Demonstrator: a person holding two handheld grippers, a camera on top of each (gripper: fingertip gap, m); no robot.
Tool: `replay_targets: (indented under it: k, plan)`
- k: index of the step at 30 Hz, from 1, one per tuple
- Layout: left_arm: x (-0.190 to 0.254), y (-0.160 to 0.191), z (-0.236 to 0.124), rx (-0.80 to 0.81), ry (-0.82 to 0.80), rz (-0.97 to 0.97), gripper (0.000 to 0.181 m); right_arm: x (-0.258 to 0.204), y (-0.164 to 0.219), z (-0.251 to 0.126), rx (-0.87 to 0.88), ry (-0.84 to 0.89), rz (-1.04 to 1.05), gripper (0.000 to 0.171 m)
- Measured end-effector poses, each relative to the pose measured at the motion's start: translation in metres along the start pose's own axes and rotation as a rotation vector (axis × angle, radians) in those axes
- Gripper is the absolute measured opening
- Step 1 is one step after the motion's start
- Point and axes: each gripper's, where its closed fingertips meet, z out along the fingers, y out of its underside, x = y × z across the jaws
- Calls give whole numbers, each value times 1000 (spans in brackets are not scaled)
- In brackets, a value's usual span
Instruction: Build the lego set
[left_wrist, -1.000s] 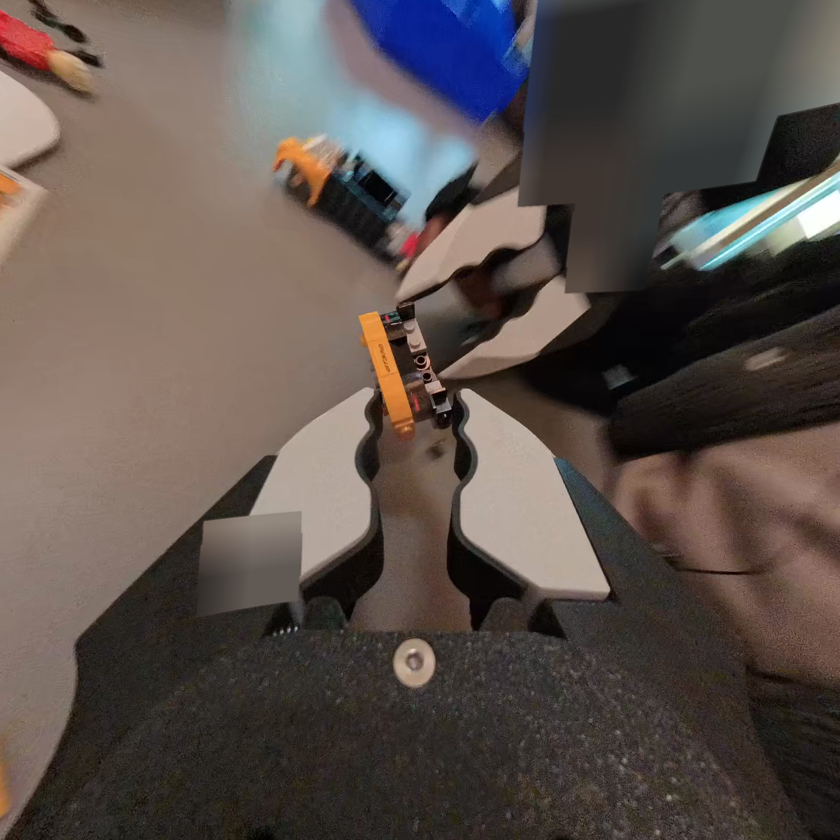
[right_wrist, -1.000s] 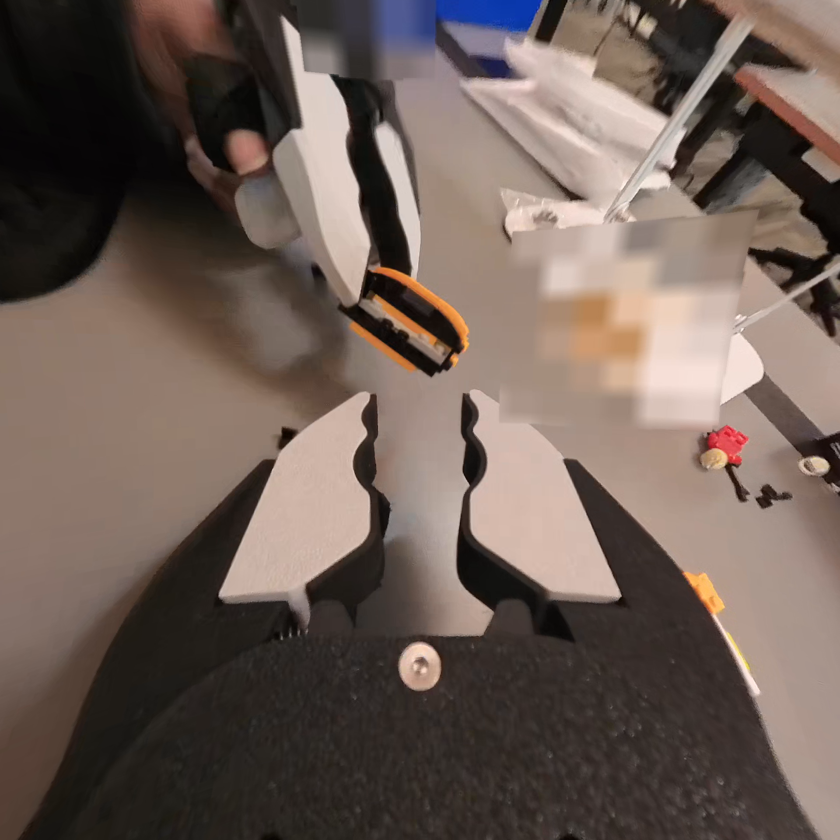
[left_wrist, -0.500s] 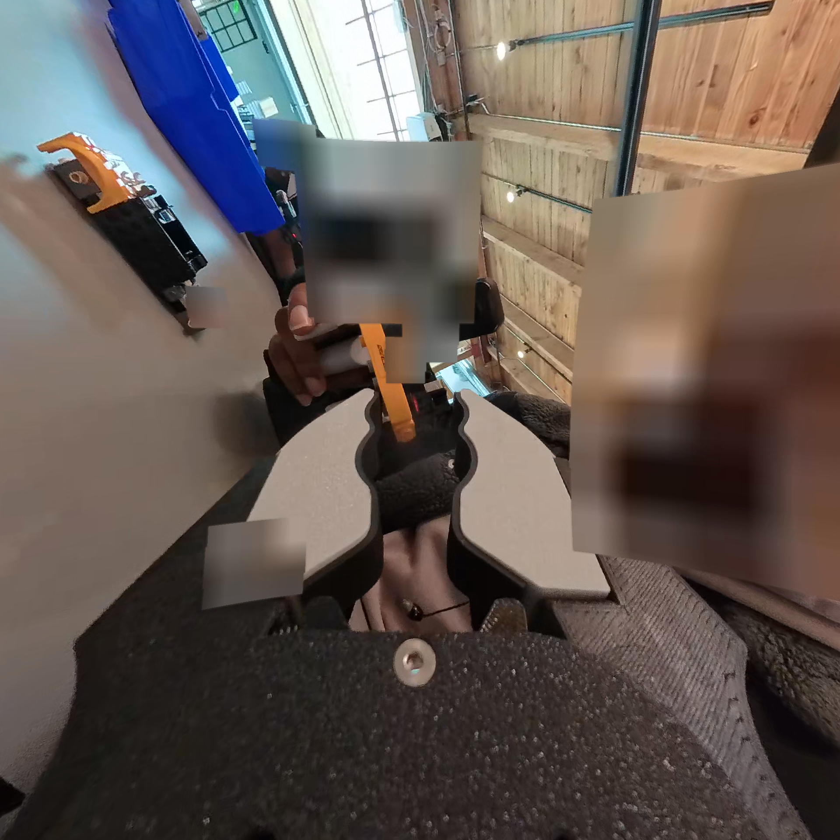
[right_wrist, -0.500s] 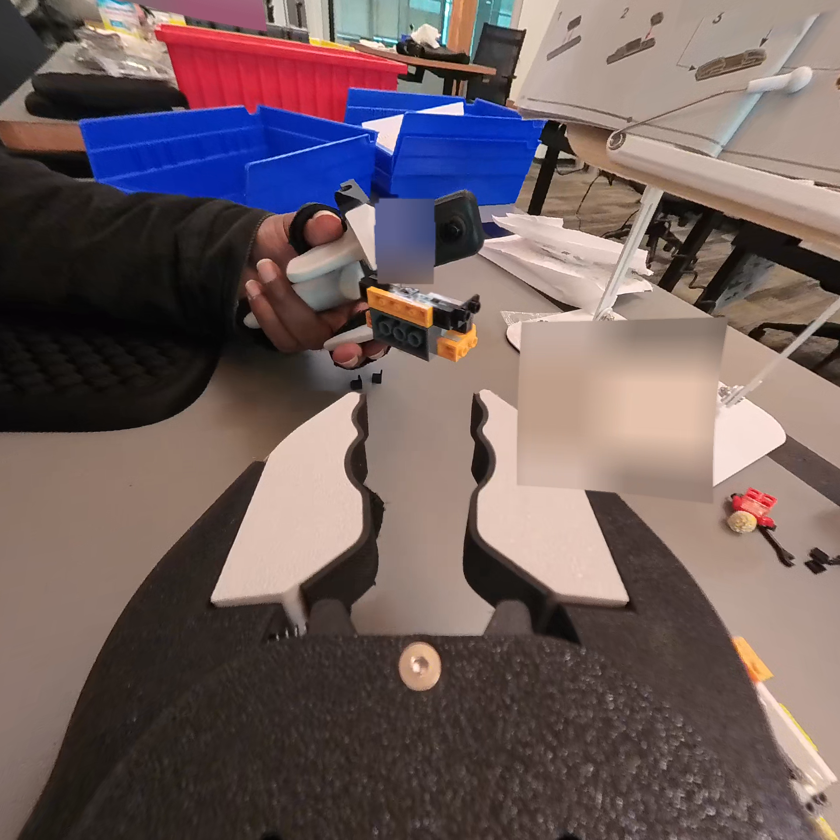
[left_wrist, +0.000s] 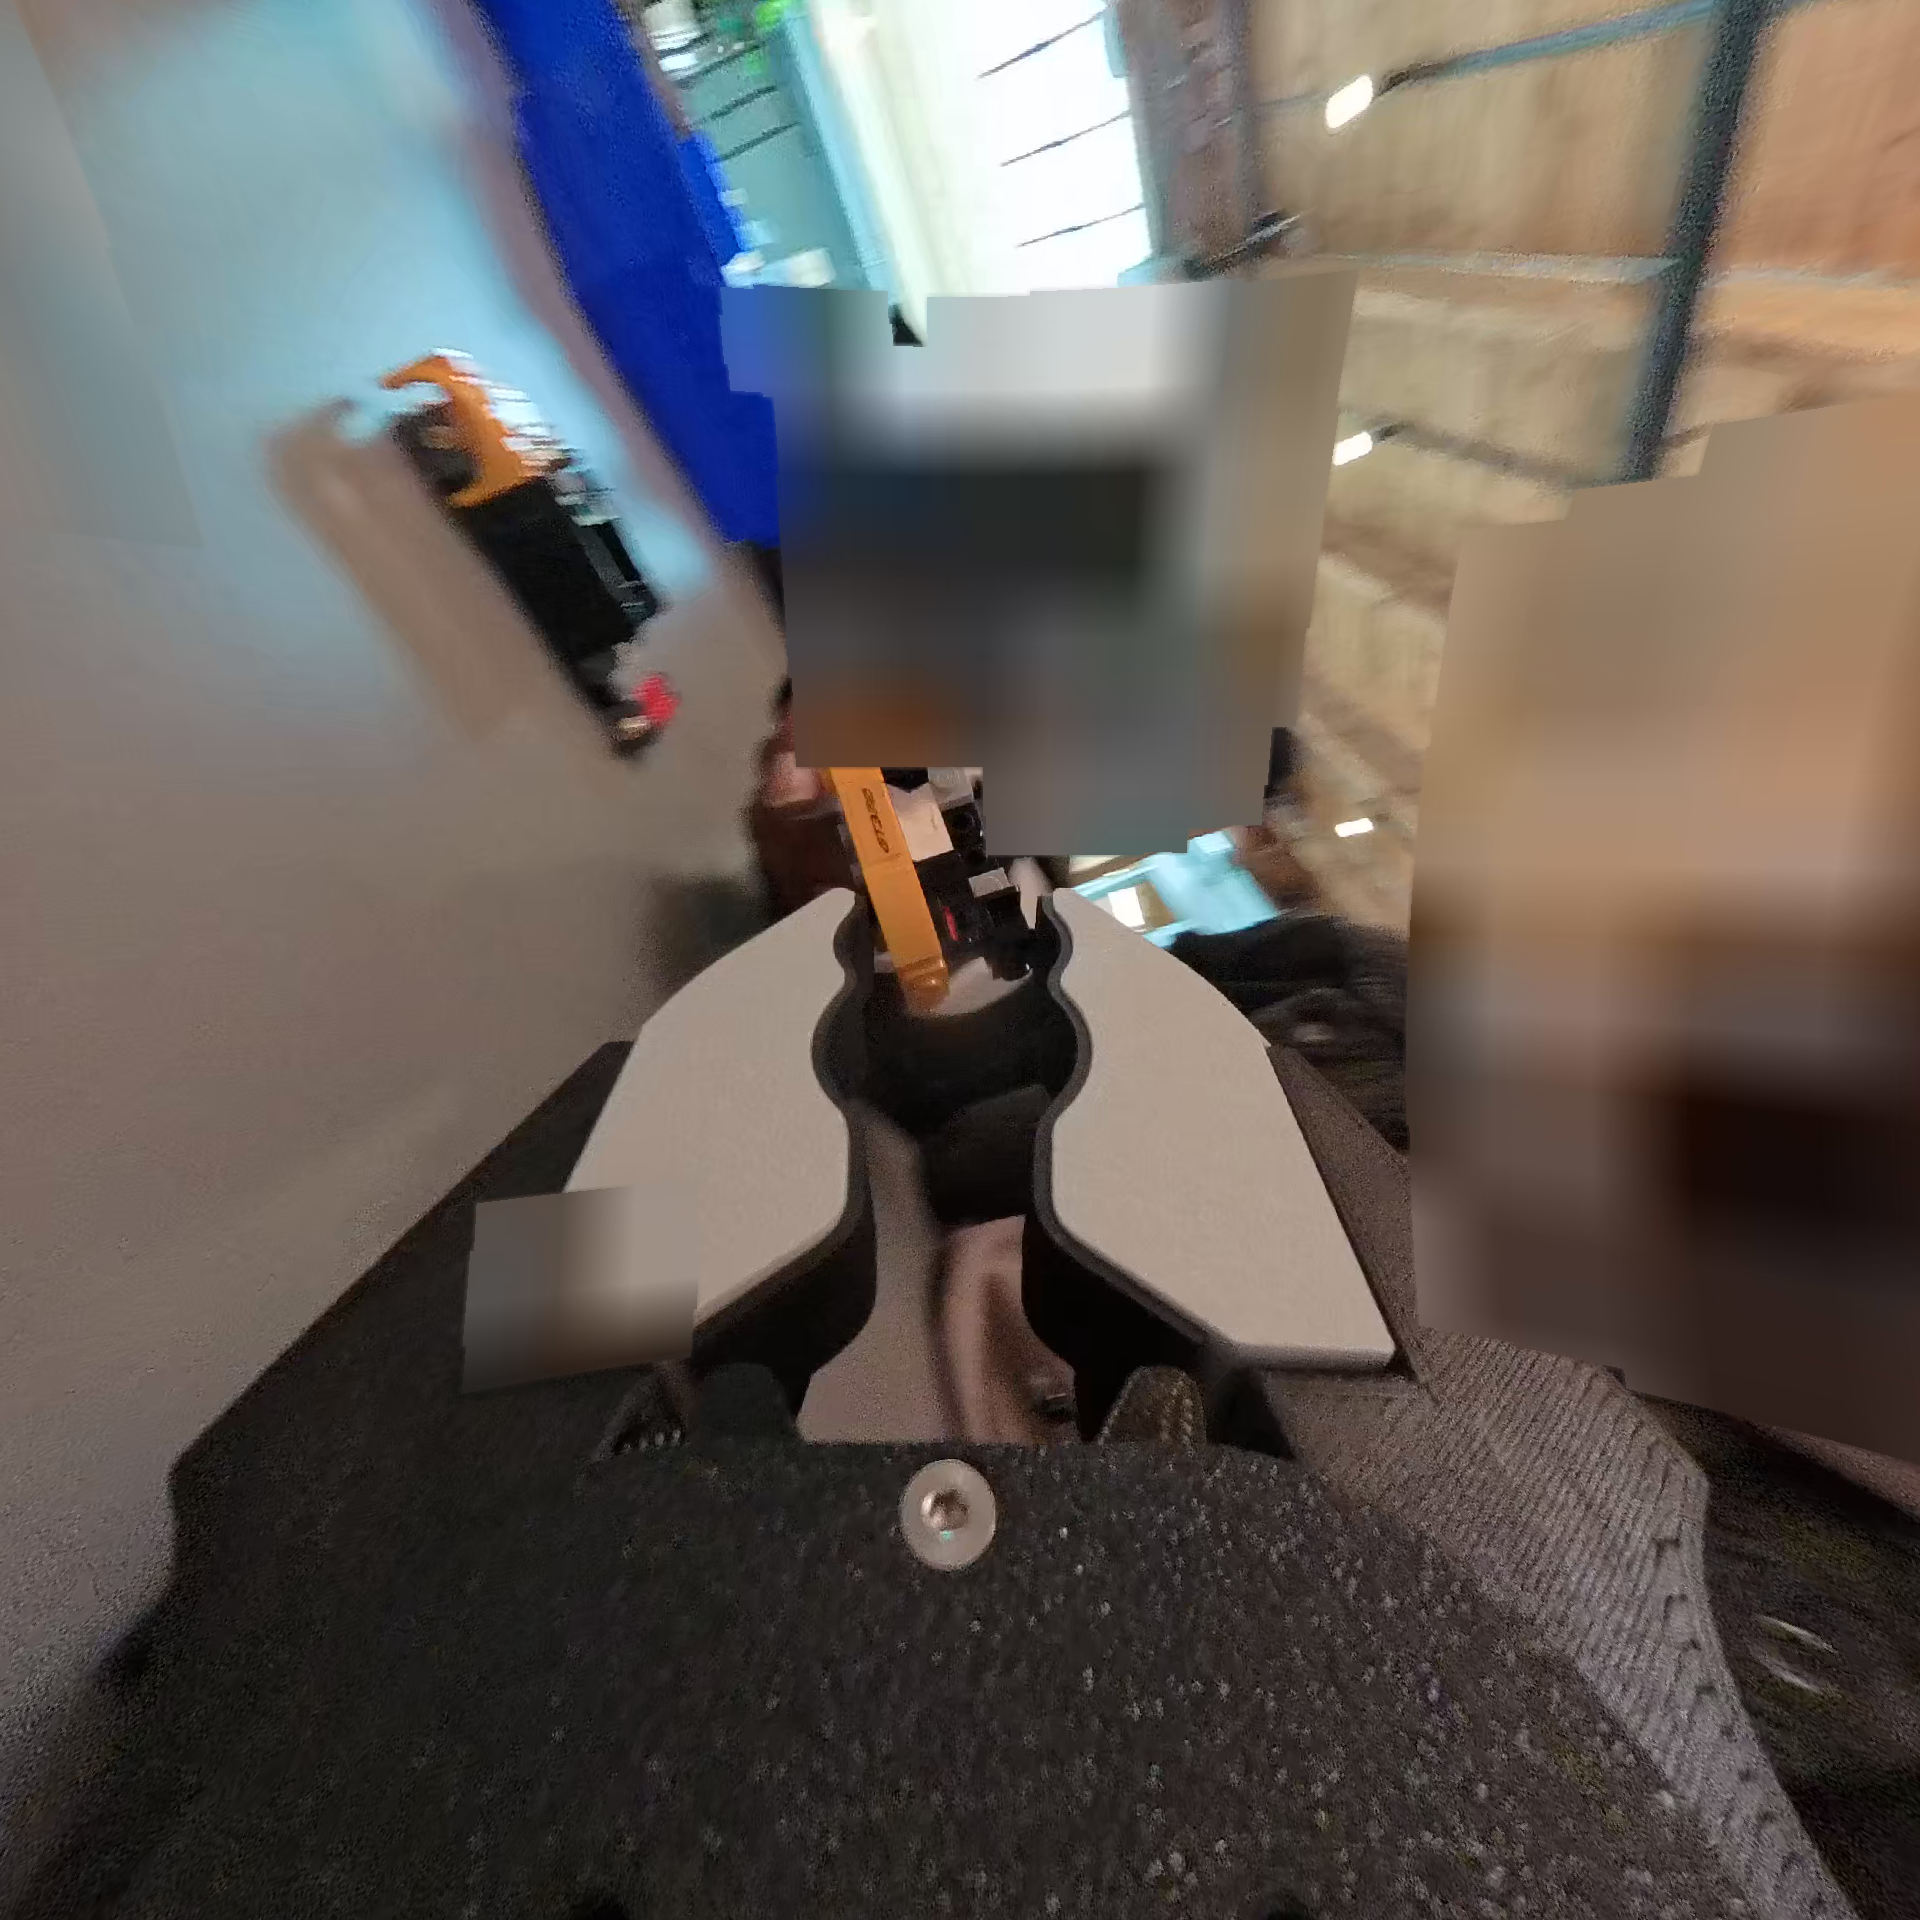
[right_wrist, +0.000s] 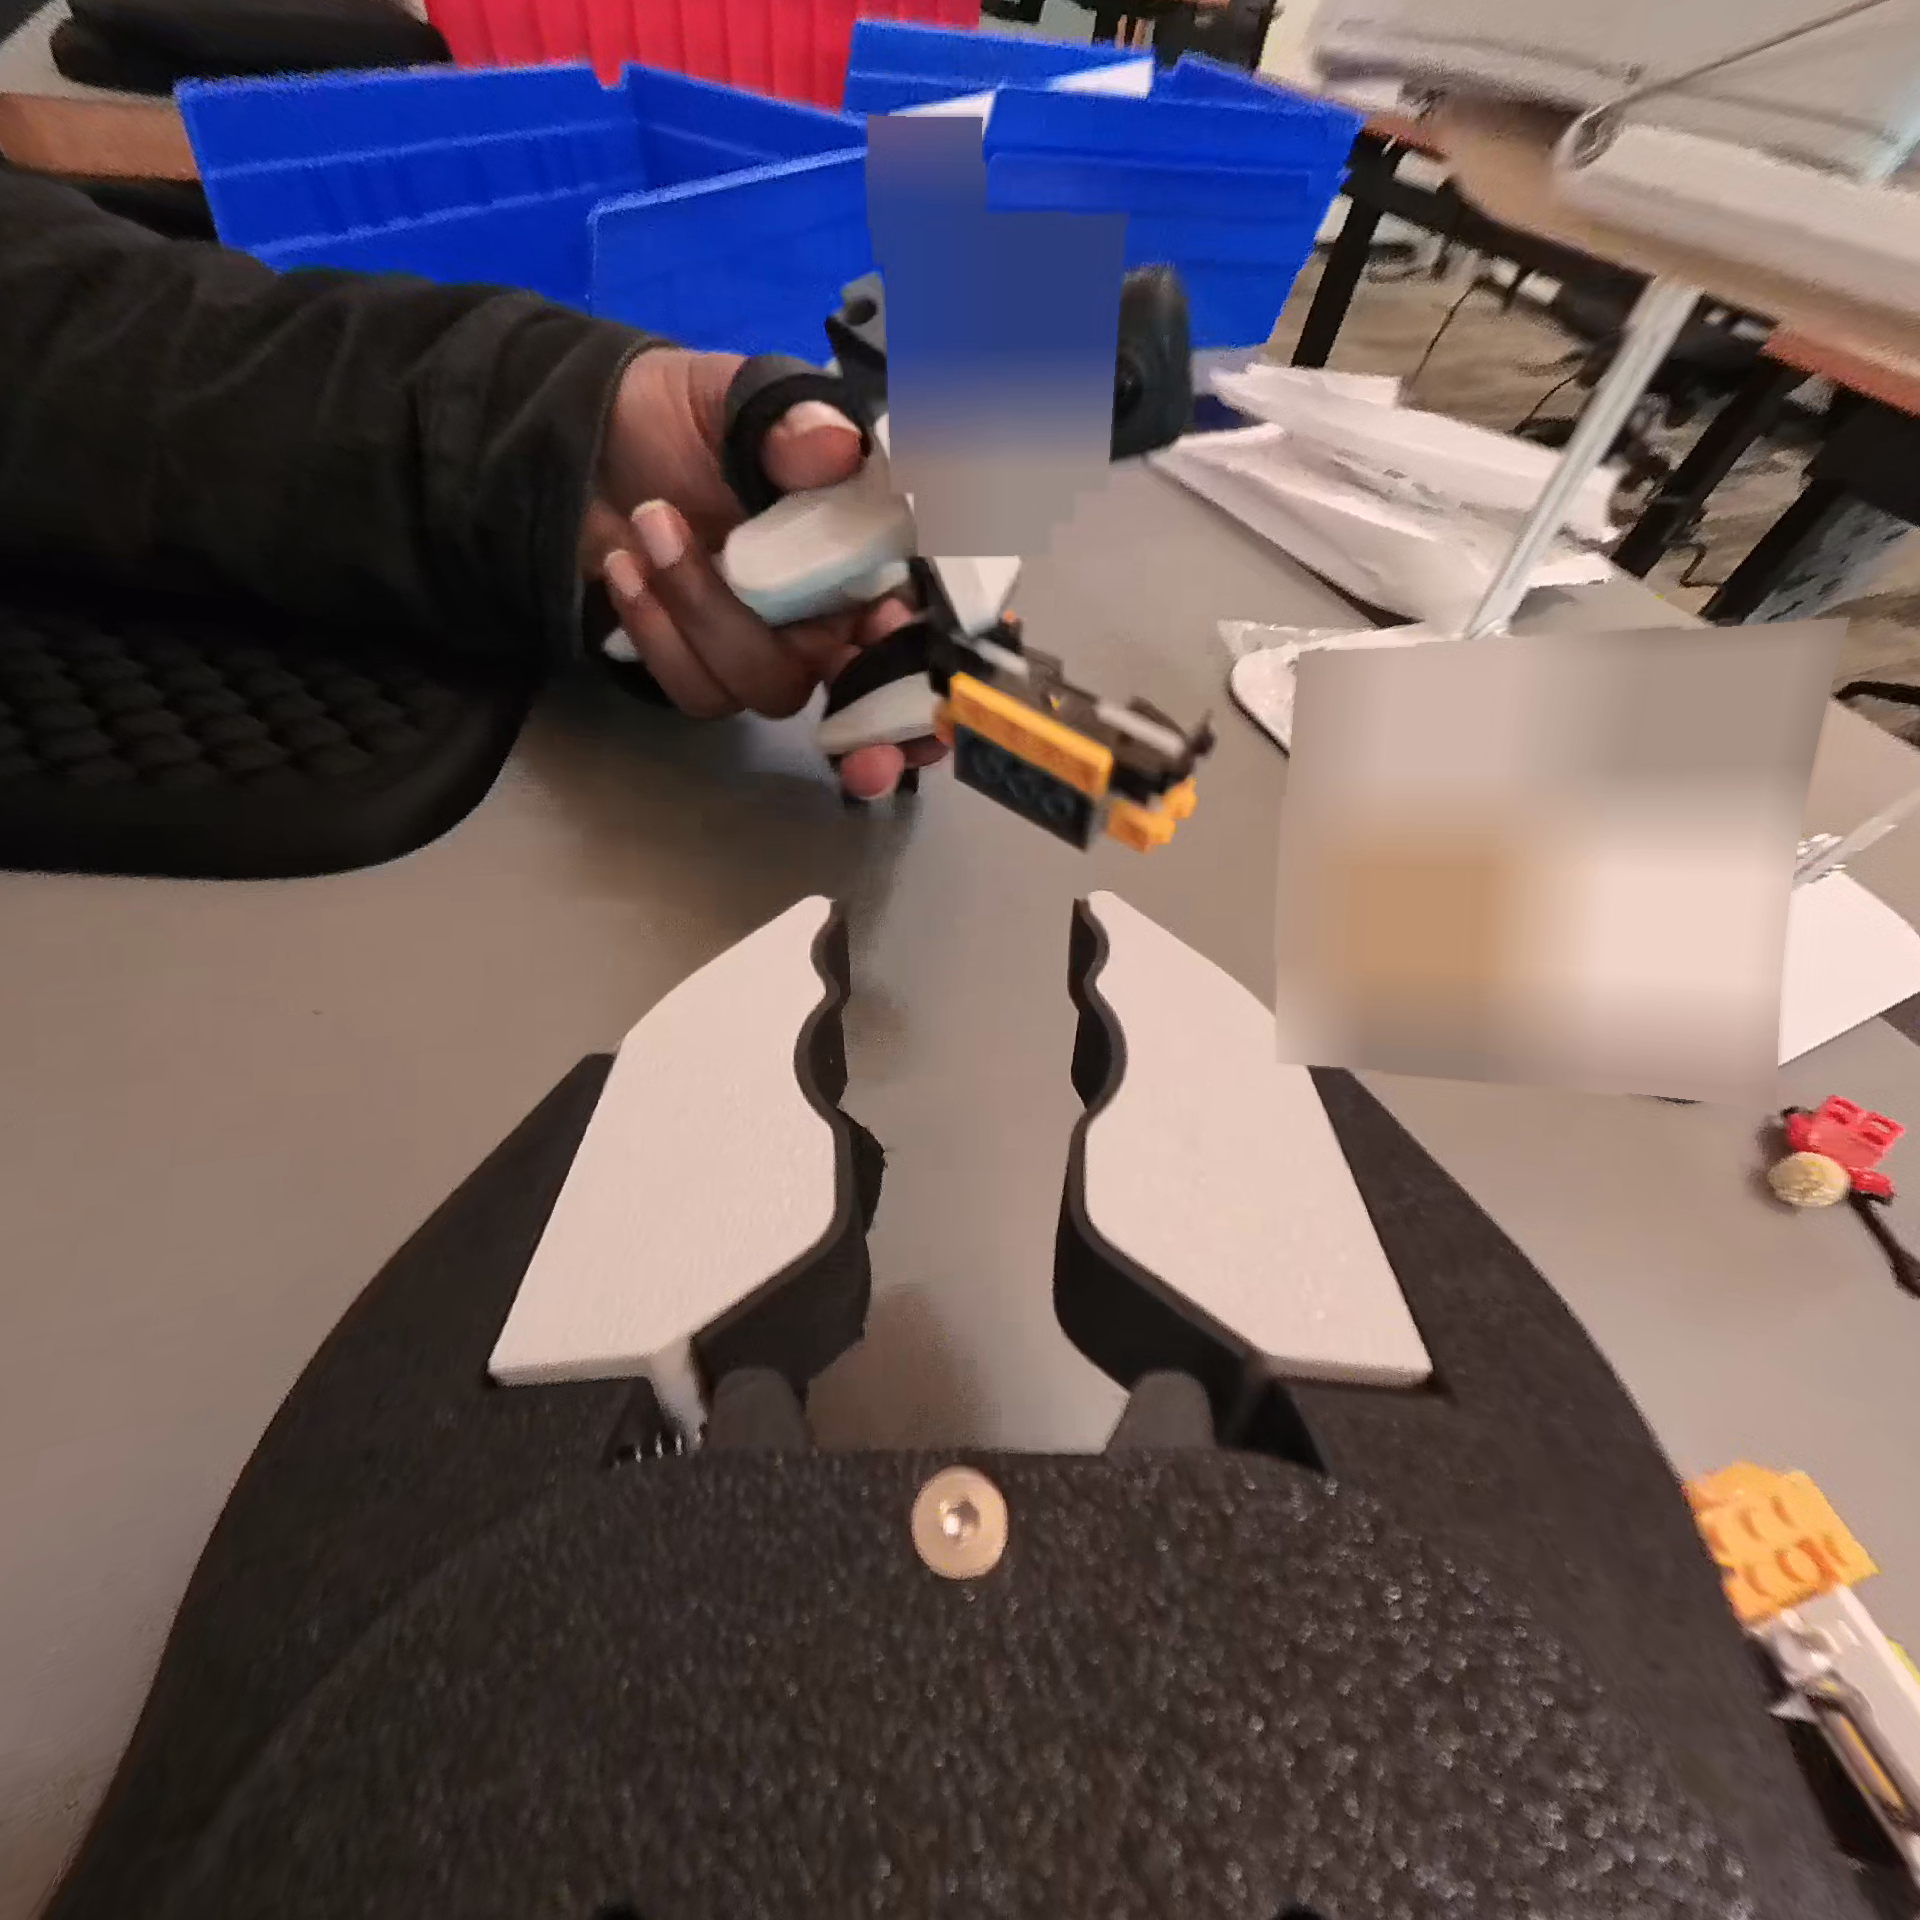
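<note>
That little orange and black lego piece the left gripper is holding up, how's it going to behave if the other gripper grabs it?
The lego assembly looks stiff and probably light: the left gripper holds it in the air by one end. Being several small bricks pressed together, it may snap apart under a hard squeeze. Its smooth plastic could slip between the open right gripper fingers.

Orange-and-black lego assembly (right_wrist: 1070, 758); blue bins (right_wrist: 499, 177); seemingly red brick (right_wrist: 1844, 1127)

Bins (right_wrist: 727, 197) behind table (right_wrist: 260, 1039); figure (right_wrist: 1834, 1148) right (loose bricks (right_wrist: 1777, 1548) nearer).
</note>
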Motion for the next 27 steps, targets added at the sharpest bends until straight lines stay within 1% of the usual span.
replay_targets:
  k: [1,3,6,8,10,12,15,19,22,26,27]
  plan:
    - [-12,3,-1,-29,-100,57,29,-4,5,2,-31,-18,-11,38]
    - [-34,8,-4,-89,-298,190,29,-14,17,6,-107,-66,-46,35]
    - [-57,12,-13,-210,-556,465,29,-30,36,11,-218,-128,-112,29]
    - [-67,15,-18,-309,-683,664,29,-35,46,12,-281,-141,-151,28]
    - [-74,21,-18,-411,-746,839,29,-39,54,13,-336,-154,-167,28]
    - [-78,29,-16,-484,-759,930,29,-42,61,14,-386,-164,-187,27]
    - [-80,34,-15,-524,-757,988,29,-45,66,15,-424,-169,-203,23]
    - [-80,34,-15,-534,-750,1013,29,-41,66,18,-448,-136,-211,16]
    - [-77,35,-13,-528,-726,1021,34,-42,66,21,-442,-134,-196,14]
    - [-75,37,-15,-539,-704,1031,36,-43,66,22,-432,-132,-188,2]
    - [-74,37,-16,-542,-704,1040,36,-42,65,22,-423,-132,-180,1]
